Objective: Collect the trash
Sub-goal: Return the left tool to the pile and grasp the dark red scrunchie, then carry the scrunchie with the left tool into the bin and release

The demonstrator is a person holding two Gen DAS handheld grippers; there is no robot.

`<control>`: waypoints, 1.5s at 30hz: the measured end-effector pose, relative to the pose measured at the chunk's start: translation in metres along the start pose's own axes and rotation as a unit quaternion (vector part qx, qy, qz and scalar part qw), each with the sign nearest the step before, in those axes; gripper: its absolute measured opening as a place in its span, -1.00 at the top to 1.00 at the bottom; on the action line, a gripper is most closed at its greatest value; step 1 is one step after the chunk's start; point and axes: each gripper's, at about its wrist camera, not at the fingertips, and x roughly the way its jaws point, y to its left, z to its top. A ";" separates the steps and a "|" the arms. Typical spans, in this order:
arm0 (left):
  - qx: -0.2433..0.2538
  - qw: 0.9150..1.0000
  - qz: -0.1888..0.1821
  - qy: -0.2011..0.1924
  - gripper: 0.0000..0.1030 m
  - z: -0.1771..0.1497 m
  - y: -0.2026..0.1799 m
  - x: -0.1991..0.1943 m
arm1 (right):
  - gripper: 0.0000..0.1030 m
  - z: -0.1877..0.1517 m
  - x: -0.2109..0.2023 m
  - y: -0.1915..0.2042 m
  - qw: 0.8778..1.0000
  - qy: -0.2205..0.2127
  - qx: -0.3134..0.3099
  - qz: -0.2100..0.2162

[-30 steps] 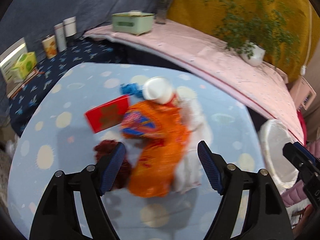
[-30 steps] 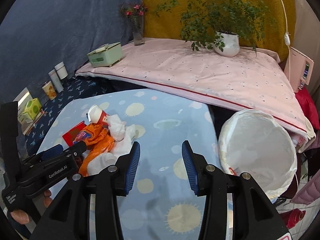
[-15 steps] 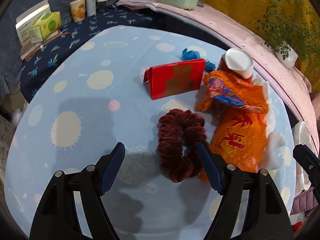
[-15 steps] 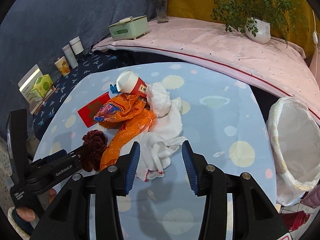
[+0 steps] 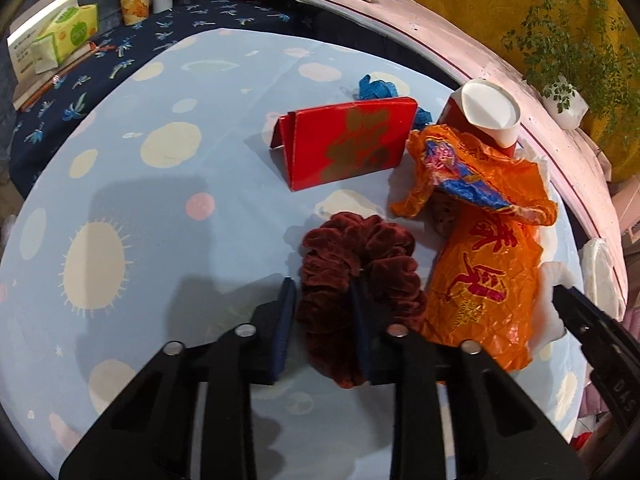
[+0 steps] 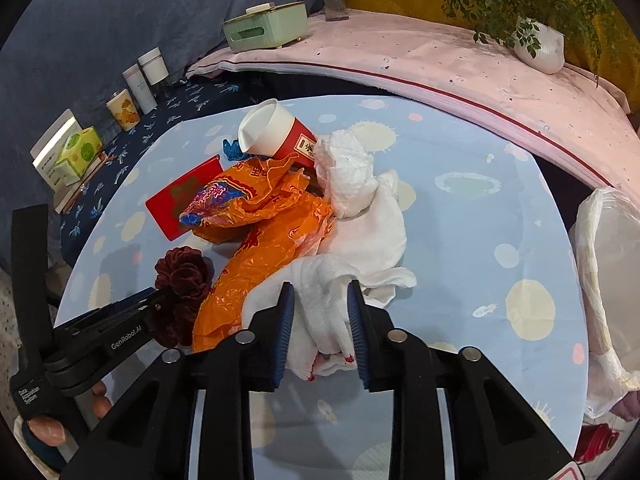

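- left gripper (image 5: 322, 322): jaws closing, pinching the near side of the dark red scrunchie (image 5: 360, 268)
- right gripper (image 6: 318, 320): jaws closing, pinching the white cloth (image 6: 360, 240) on the table (image 6: 480, 208)

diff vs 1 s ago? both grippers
Both came down onto the pile, jaws closing. The left gripper now straddles one side of the dark red scrunchie; the right gripper has the white cloth between its fingers. The orange bag, red envelope and paper cup lie as before.
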 end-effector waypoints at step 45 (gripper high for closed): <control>0.066 0.991 -0.048 -0.104 0.72 0.041 -0.084 -0.104 | 0.88 0.015 -0.019 -0.022 0.999 -0.029 0.015 0.039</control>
